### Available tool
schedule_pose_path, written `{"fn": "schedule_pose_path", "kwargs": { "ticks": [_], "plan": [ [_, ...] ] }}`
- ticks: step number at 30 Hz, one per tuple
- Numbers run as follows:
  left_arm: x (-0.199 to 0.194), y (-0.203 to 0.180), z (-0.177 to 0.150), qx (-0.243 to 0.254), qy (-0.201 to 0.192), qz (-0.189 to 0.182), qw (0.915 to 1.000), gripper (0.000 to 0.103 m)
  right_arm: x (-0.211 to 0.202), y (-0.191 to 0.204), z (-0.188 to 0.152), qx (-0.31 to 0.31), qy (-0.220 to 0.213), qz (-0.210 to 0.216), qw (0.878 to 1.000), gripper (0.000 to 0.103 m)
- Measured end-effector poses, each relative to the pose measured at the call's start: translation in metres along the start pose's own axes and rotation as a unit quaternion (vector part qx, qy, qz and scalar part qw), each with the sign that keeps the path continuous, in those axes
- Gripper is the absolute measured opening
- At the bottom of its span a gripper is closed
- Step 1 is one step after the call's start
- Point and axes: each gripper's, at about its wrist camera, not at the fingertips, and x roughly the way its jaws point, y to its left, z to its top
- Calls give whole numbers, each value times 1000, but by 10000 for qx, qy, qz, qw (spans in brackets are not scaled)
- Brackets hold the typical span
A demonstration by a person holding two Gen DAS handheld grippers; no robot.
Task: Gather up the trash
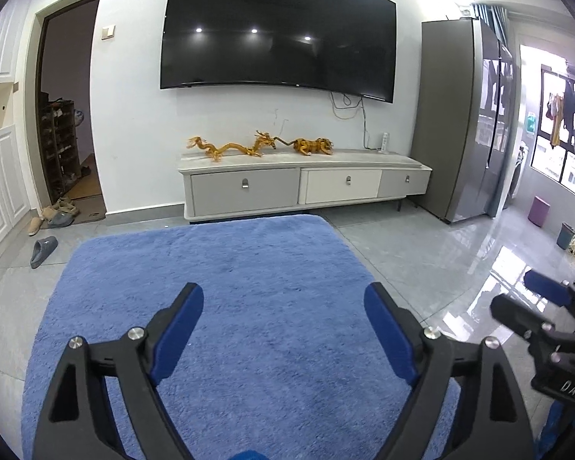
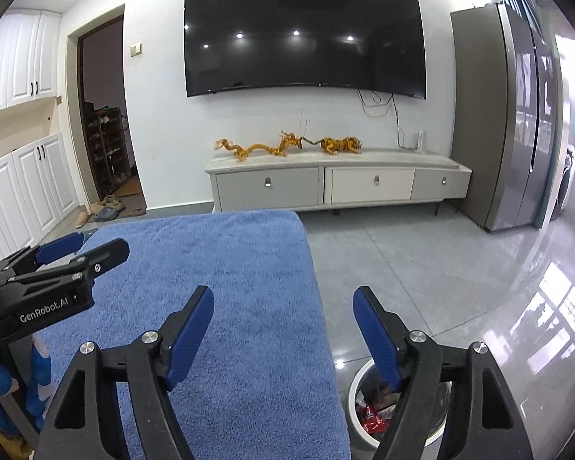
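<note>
Both grippers hung with their jaws spread wide and nothing between the blue pads. From its own camera the left gripper [image 1: 283, 303] pointed over the middle of the blue rug [image 1: 218, 268], its fingers apart above bare pile. Seen from its own wrist, the right gripper [image 2: 283, 306] straddled the rug's right edge, one finger over the pile and the other over the grey tiled floor [image 2: 421, 253].

Just under that right-hand finger stood the trash bin [image 2: 354, 395], a round white pail on the tiles just beside the rug's right edge. Red wrappers [image 2: 373, 418] and some dark scraps lay inside it, though the finger hid much of the opening, so what else it held I could not make out.

Further out, a white TV cabinet [image 1: 306, 184] ran along the far wall just past the rug's far edge, carrying golden dragon and tiger figurines [image 1: 260, 145]. A large dark television [image 1: 280, 34] was mounted above it. A grey refrigerator [image 1: 464, 115] stood at the cabinet's right end. Slippers [image 1: 44, 251] lay on the tiles off the rug's far left corner, near an open doorway [image 1: 69, 99] and white cupboards [image 1: 0, 176].
</note>
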Motion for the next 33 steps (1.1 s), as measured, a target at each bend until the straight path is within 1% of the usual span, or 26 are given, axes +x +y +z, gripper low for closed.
{"fn": "schedule_pose_path", "kwargs": {
  "ticks": [5, 10, 14, 17, 21, 23, 25, 29, 33],
  "plan": [
    [-5, 3, -8, 1, 31, 49, 10000, 95, -7, 6, -7, -81, -102, -129, 9998, 79],
    [-5, -4, -12, 41, 86, 55, 9999, 96, -9, 7, -12, -126, -118, -234, 9996, 81],
    [-6, -10, -13, 99, 78, -21, 9999, 97, -11, 3, -14, -66, -155, -317, 9994, 82],
    [-5, -11, -14, 162, 46, 22, 9999, 97, -11, -2, -15, -3, -165, -372, 9992, 82],
    [-1, -14, -13, 210, 96, 74, 9997, 97, -13, -10, -16, 99, -192, -412, 9989, 83],
    [1, -15, -13, 233, 123, 113, 9996, 101, -14, -14, -17, 133, -208, -434, 9988, 83],
    [2, -18, -15, 303, 129, 135, 9994, 102, -15, -18, -17, 181, -220, -452, 9986, 83],
    [4, -20, -18, 368, 134, 154, 9991, 102, -16, -23, -19, 259, -220, -501, 9982, 83],
    [7, -19, -19, 328, 192, 172, 9991, 102, -17, -27, -18, 282, -212, -529, 9980, 83]
  ]
}}
